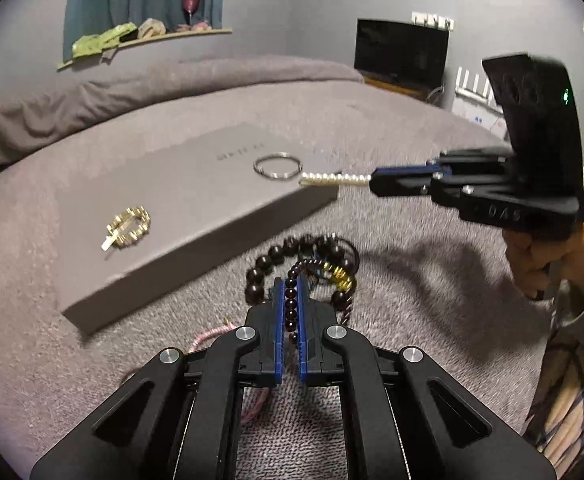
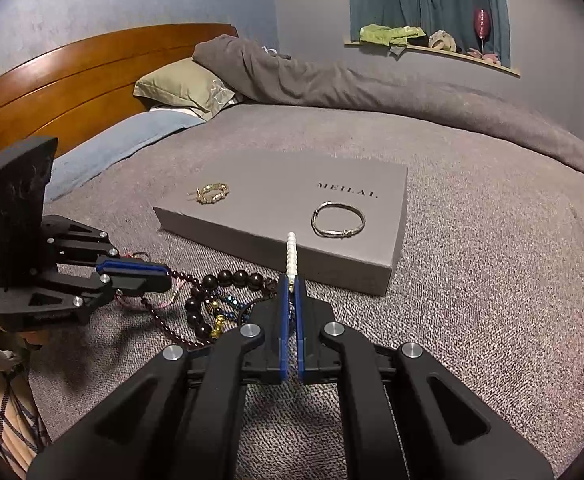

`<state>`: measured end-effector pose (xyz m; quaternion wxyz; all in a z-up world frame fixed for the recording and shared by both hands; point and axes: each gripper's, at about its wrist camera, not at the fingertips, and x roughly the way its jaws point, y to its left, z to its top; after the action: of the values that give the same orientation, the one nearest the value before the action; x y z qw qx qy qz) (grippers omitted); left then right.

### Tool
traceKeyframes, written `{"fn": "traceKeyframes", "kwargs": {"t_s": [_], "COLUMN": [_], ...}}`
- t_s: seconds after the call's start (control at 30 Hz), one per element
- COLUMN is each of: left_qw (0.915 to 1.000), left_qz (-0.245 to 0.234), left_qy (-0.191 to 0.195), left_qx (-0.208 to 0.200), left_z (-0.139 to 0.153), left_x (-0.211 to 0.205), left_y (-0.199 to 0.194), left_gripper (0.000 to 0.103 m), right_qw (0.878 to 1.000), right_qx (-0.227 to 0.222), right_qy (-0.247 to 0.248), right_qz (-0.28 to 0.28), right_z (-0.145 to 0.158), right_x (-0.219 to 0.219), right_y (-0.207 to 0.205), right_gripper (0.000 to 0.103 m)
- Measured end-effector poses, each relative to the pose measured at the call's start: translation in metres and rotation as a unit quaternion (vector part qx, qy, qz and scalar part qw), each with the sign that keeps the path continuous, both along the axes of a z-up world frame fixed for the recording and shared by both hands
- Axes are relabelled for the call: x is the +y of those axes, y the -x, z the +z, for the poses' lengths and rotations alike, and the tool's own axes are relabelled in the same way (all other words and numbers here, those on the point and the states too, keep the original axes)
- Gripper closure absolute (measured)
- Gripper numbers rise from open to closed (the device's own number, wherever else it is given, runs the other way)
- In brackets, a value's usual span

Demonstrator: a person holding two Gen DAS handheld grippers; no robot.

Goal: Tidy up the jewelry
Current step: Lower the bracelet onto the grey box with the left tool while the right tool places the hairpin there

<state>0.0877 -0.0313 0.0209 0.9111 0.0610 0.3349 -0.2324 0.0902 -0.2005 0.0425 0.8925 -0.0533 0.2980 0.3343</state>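
A flat grey box (image 1: 180,216) (image 2: 276,200) lies on the bed. On it rest a gold bracelet (image 1: 128,226) (image 2: 211,193) and a silver bangle (image 1: 278,166) (image 2: 338,219). A pile of jewelry with a large dark bead bracelet (image 1: 288,256) (image 2: 212,292) lies on the blanket beside the box. My left gripper (image 1: 290,286) (image 2: 168,274) is shut on a strand of small dark beads (image 1: 290,304) at the pile. My right gripper (image 2: 290,280) (image 1: 371,181) is shut on a pearl bracelet (image 2: 291,252) (image 1: 333,179), held above the box's near edge.
Grey fleece blanket (image 2: 471,280) covers the bed. A bunched duvet (image 2: 331,76) and pillows (image 2: 180,88) lie by the wooden headboard (image 2: 52,80). A window ledge (image 2: 431,46) holds cloths and a glass. A dark monitor (image 1: 401,52) stands by the wall.
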Motion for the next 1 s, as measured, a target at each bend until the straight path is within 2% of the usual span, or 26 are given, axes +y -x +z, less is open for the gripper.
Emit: {"fn": "traceKeyframes", "kwargs": {"t_s": [0.2,0.63,1.0], "left_qw": [0.9997,0.9958,0.9906], "left_qz": [0.010,0.040,0.089], "left_qy": [0.014,0.056,0.080], "left_qx": [-0.018,-0.060,-0.067], "left_z": [0.015,0.057,0.062], "left_x": [0.006,0.028,0.056], "left_y": [0.001,-0.023,-0.070], "left_gripper": [0.097,0.097,0.097], "right_qw": [1.000,0.999,0.999], "right_qx": [-0.007,-0.010,0.005], "right_qy": [-0.009,-0.033,-0.040], "right_qz": [-0.001,-0.010,-0.025], "right_z": [0.006,0.015,0.008], "right_x": [0.004,0.018,0.039], "right_y": [-0.001,-0.017,-0.055], "right_gripper": [0.100,0.100,0.100]}}
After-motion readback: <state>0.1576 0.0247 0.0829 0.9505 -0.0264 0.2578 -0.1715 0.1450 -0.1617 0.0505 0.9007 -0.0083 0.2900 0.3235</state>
